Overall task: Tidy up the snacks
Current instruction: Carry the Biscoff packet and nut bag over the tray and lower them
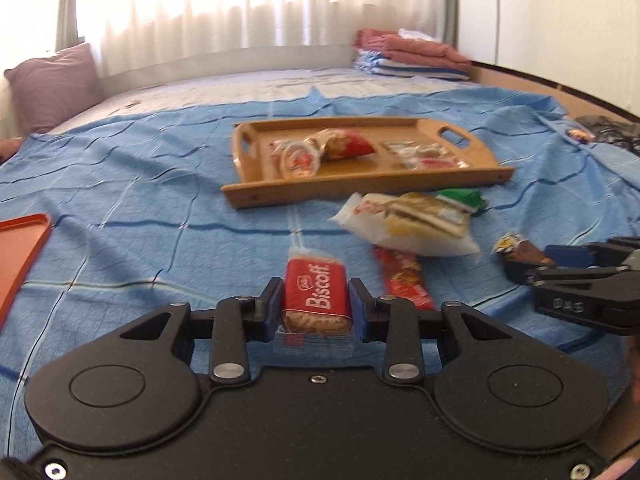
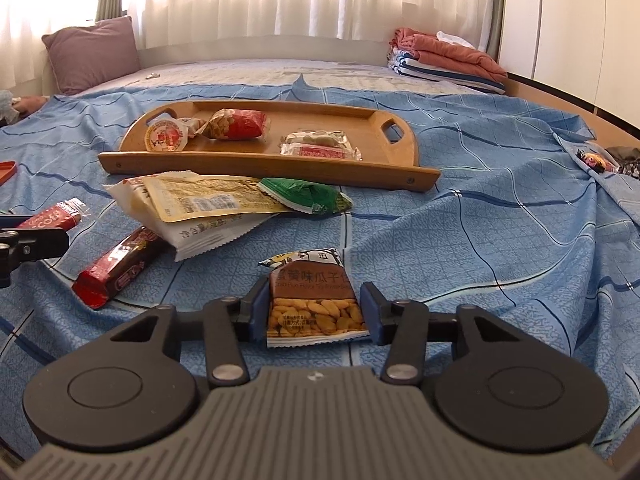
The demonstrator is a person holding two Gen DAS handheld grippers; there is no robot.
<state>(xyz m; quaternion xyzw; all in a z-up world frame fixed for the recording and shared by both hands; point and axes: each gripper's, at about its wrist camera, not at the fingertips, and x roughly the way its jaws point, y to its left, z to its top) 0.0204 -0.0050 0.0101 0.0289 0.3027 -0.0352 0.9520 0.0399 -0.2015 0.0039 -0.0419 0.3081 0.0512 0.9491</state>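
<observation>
Far left, an orange tray (image 1: 22,248) edge cuts into my left side; open blue sheet (image 1: 140,200) between it and the wooden tray (image 1: 360,188). Sheet is wrinkled, bunched higher toward the right bed edge.

My left gripper (image 1: 316,304) is pinching a Biscoff packet (image 1: 316,300) by its sides, both blue pads pressed on the wrapper, packet pointing straight ahead.

Just right of it, a red snack bar (image 1: 404,280) lies on the sheet, its far end tucked under a pile of flat packets (image 1: 408,220): white one, yellow one on top, green wrapper (image 2: 308,196) at the right. Pile sits just short of the wooden tray's near wall, between me and it.

Tray already holds a round sealed cup (image 2: 166,136), a red bag (image 2: 236,124) and clear-wrapped pieces (image 2: 320,144); middle floor is bare.

My right gripper (image 2: 316,308) is clamped on a seed packet (image 2: 312,300), brown top, orange kernels showing. Sheet to its right is open.
</observation>
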